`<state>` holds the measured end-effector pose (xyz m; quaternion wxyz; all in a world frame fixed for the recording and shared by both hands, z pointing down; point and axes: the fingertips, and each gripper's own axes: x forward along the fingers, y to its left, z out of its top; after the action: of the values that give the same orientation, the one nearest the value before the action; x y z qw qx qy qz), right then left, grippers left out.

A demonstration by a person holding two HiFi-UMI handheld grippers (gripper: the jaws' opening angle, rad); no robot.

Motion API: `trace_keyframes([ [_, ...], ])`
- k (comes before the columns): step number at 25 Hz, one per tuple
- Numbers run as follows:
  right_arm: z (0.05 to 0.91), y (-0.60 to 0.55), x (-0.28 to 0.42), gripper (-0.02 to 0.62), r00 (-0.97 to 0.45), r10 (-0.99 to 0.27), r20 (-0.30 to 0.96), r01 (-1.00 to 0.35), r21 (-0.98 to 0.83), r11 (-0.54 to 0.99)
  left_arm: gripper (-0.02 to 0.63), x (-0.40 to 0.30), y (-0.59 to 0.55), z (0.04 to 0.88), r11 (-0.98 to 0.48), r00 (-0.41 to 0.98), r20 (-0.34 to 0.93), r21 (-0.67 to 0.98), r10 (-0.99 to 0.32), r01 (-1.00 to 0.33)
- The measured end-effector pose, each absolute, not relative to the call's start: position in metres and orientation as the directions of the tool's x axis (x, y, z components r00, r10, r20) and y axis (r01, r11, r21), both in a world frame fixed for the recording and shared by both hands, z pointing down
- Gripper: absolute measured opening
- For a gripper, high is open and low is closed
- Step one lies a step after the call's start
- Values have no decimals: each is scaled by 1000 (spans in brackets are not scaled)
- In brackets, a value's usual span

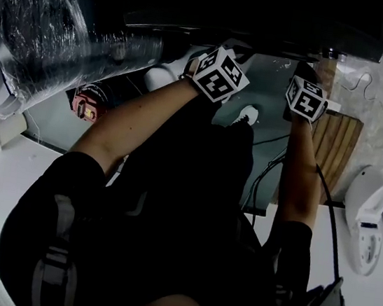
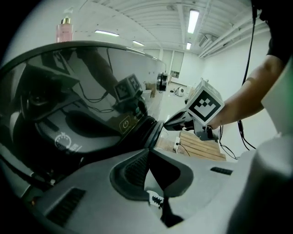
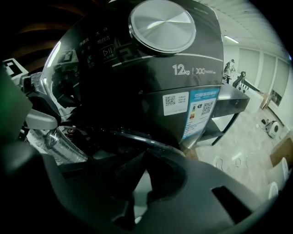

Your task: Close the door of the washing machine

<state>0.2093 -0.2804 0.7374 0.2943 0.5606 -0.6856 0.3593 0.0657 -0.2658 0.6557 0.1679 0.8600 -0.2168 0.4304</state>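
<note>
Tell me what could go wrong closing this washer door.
Both the left gripper and right gripper are shut, so they can only push and could slip on the clear domed door wrapped in plastic film. That film could bunch against the dark washing machine. The black cable by the right arm might snag.

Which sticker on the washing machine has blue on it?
The taller sticker on the right has a blue top and edge. The smaller sticker left of it is plain white with a black code.
</note>
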Motion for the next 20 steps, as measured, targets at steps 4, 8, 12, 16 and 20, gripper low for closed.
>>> trace_keyframes([
  [4,733,-282,209,6,-199,-584,787,-980,-149,133,3,65,-265,655,-844,525,818,94,-237,-528],
  [8,720,-271,207,6,-229,-573,787,-973,-170,155,3,59,-247,646,-810,516,809,89,-280,-579],
  [12,699,-253,213,6,-249,-570,783,-969,-200,148,3,50,-231,631,-744,497,787,74,-365,-664],
  [16,678,-226,212,6,-277,-569,774,-957,-171,233,3,40,-206,610,-682,485,769,88,-416,-726],
  [20,648,-202,204,6,-332,-586,739,-924,-132,358,3,36,-181,586,-628,475,745,97,-469,-772],
])
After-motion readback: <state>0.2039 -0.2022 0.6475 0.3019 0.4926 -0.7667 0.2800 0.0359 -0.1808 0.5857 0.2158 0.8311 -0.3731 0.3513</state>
